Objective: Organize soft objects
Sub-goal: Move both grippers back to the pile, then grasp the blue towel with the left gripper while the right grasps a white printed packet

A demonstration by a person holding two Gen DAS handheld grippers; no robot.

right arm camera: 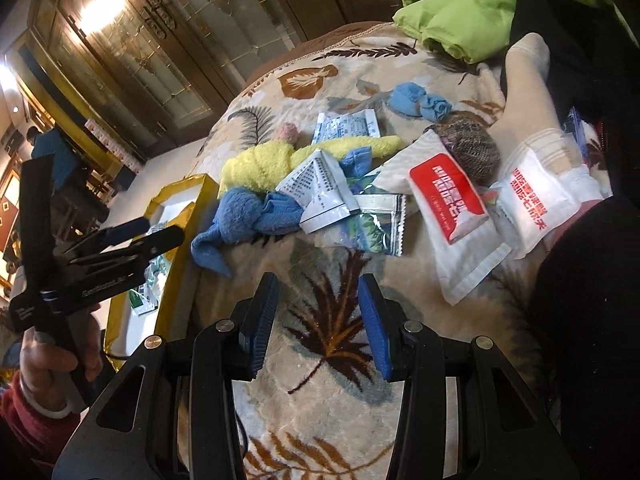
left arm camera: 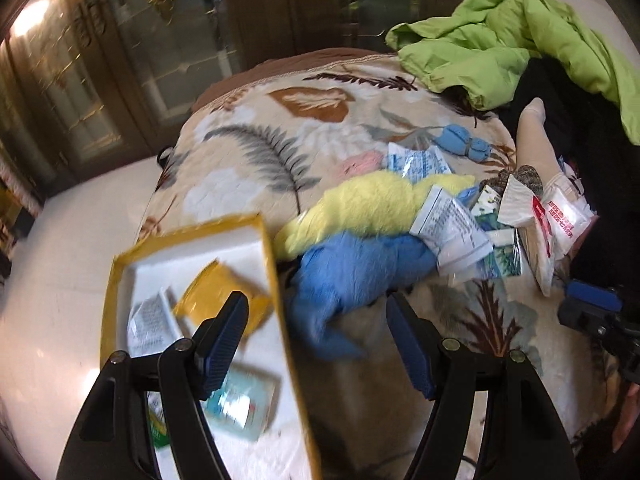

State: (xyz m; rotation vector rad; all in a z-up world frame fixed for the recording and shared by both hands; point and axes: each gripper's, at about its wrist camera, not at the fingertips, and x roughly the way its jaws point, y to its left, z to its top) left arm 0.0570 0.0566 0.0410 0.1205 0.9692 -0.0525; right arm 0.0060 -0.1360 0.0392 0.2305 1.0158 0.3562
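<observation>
Both grippers, left (left arm camera: pixel 316 336) and right (right arm camera: pixel 318 320), have fingers apart, empty; blue towel (left arm camera: pixel 352 272) at centre frame, yellow box (left arm camera: pixel 276 288) lower left.

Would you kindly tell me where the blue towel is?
In both views the blue towel lies on the blanket, between the yellow towel and the yellow-rimmed box.

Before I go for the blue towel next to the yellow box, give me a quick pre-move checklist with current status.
1. Left gripper open and holding nothing: ok.
2. Right gripper open and holding nothing: ok.
3. Blue towel free of clutter: not ok, a white printed packet lies on its far end and the yellow towel presses against it.
4. Yellow box has room: ok, bare white floor shows among the packets inside.
5. Box sits stably: cannot tell, its underside is hidden.
</observation>
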